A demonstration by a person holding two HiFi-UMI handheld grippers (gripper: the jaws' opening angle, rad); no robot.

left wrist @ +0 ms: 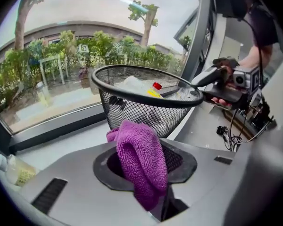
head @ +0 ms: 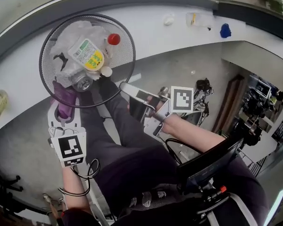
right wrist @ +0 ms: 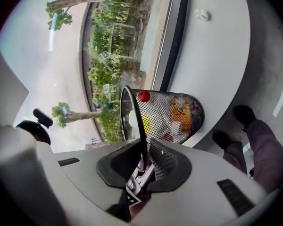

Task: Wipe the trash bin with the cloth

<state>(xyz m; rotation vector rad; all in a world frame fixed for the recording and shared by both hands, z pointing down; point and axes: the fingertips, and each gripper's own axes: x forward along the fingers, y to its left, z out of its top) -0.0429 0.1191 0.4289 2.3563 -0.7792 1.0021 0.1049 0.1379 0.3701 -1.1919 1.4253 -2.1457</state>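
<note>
Nubby purple cloth, round wire-mesh bin

The trash bin is black all over, a fine wire mesh under a solid black rim. Inside it show a bright red cap, a bottle label in yellow and green on white, and crumpled whitish plastic. At the bin's near side is a vivid purple cloth with a nubby pile. Flanking the bin, the left gripper and right gripper are pale grey with charcoal pads, each carrying a white cube printed with black squares. The ledge behind the bin is white, and on it, well off from the bin, lies a deep blue lump.
</note>
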